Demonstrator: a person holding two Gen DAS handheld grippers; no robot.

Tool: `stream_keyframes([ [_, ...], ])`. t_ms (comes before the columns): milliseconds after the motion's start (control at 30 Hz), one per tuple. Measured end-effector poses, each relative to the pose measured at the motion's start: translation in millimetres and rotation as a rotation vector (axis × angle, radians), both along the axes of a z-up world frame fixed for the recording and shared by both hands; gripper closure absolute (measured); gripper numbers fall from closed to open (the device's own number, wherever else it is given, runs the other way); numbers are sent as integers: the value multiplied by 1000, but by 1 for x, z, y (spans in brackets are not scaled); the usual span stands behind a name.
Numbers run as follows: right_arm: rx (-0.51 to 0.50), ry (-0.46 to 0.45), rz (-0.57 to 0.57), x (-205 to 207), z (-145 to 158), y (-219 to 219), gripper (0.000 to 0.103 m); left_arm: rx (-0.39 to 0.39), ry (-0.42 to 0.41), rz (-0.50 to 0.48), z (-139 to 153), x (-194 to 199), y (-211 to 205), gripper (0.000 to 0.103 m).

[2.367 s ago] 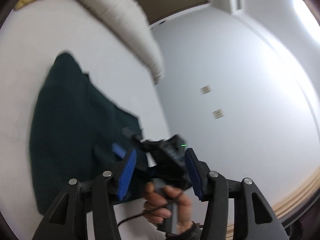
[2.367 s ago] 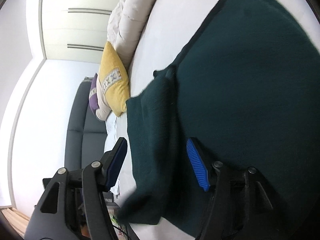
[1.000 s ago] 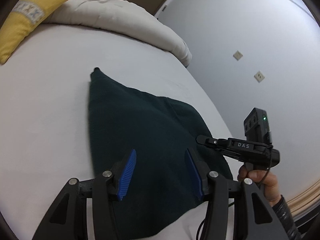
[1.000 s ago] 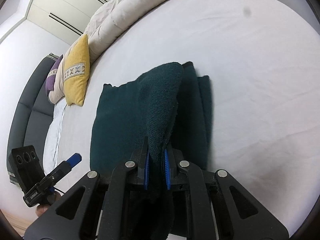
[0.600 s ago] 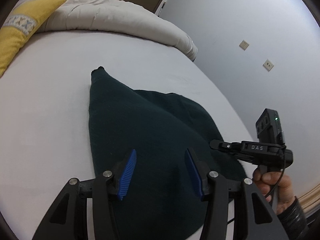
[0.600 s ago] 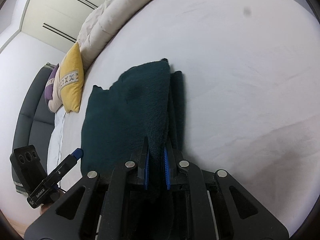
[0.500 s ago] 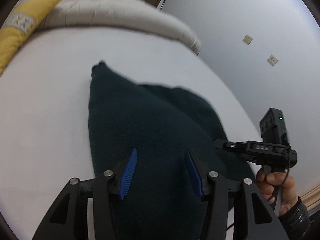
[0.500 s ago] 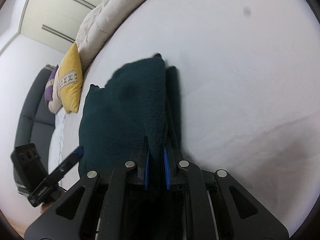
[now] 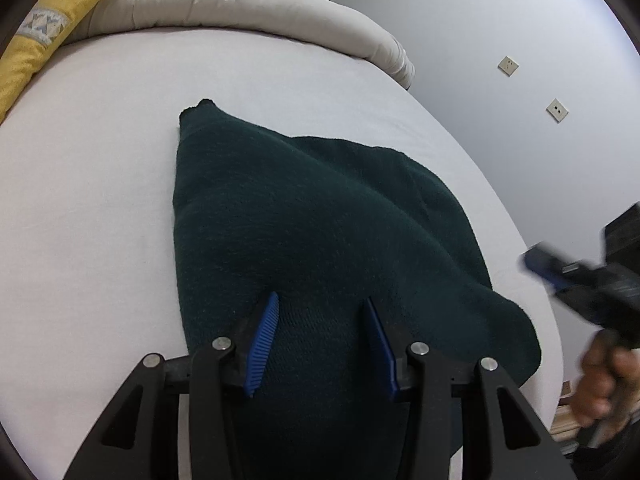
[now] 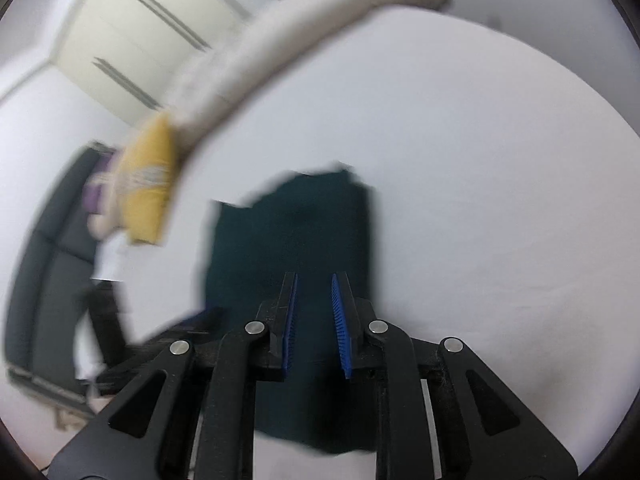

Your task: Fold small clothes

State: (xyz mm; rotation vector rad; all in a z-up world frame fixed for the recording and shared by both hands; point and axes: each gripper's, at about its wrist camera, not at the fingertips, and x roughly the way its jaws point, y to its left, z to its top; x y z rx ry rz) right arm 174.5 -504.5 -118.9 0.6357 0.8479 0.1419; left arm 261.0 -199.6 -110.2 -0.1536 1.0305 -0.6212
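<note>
Dark green garment (image 9: pixel 320 220) lies folded on white bed (image 9: pixel 88 200), near edge closest to cameras. Left tongs (image 9: pixel 322 338) partly open, closing; garment under and between pads, pads not pressing it. Right tongs (image 10: pixel 314 326) narrowly parted, opening; garment seen through gap, nothing gripped. In left view, right tongs blurred at far right, off garment edge. Beige duvet (image 9: pixel 240 16) along far side of bed; yellow cushion (image 9: pixel 44 36) far left.
</note>
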Motion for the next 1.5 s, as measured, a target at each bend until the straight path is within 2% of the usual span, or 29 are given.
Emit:
stream_keyframes([
  [67, 24, -12, 93, 5, 6, 19, 86, 22, -12, -3, 1, -1, -2, 56],
  [133, 26, 25, 141, 11, -4, 31, 86, 40, -21, -8, 1, -2, -4, 56],
  [233, 74, 196, 128, 13, -60, 33, 89, 50, -21, -14, 0, 0, -4, 56],
  [267, 96, 212, 129, 8, -74, 31, 89, 57, -23, -20, 0, -1, -5, 56],
  [333, 146, 180, 137, -9, -88, 26, 93, 73, -39, -31, -1, -3, -7, 55],
  [400, 150, 171, 127, -24, -94, 19, 95, 75, -42, -34, -1, -3, -7, 55],
  [433, 150, 165, 121, -31, -96, 15, 103, 78, -44, -34, -1, -3, -8, 55],
  [533, 172, 169, 94, -47, -105, 0, 103, 99, -59, -38, -1, -5, -11, 55],
  [733, 98, 189, 101, -73, -98, -4, 103, 123, -86, -43, 0, -7, -14, 54],
  [800, 32, 209, 99, -67, -74, 5, 101, 130, -94, -46, 0, -9, -14, 54],
  [833, -1, 192, 94, -66, -58, 7, 95, 132, -97, -47, 0, -8, -15, 54],
  [867, -17, 175, 89, -64, -44, 6, 95, 132, -98, -46, -1, -8, -14, 54],
  [933, -5, 96, 94, -53, -13, 4, 95, 135, -100, -46, -1, -8, -15, 54],
  [1000, 10, 60, 122, -35, 4, 4, 95, 141, -104, -47, -1, -8, -15, 54],
  [1100, 17, 45, 210, 8, 11, 21, 95, 145, -106, -47, -1, -8, -14, 54],
  [1200, 59, 93, 268, 55, -5, 41, 94, 147, -109, -52, -1, -9, -13, 54],
  [1267, 62, 157, 301, 86, -25, 54, 88, 145, -110, -54, -1, -10, -13, 54],
  [1333, 9, 230, 267, 107, -47, 56, 90, 142, -111, -59, -2, -10, -12, 54],
  [1367, 34, 253, 252, 116, -59, 52, 91, 142, -112, -61, -2, -10, -11, 54],
  [1400, 101, 242, 228, 124, -65, 43, 92, 140, -115, -62, -2, -10, -11, 54],
  [1500, 183, 204, 149, 136, -65, 18, 94, 136, -119, -66, -3, -10, -11, 54],
])
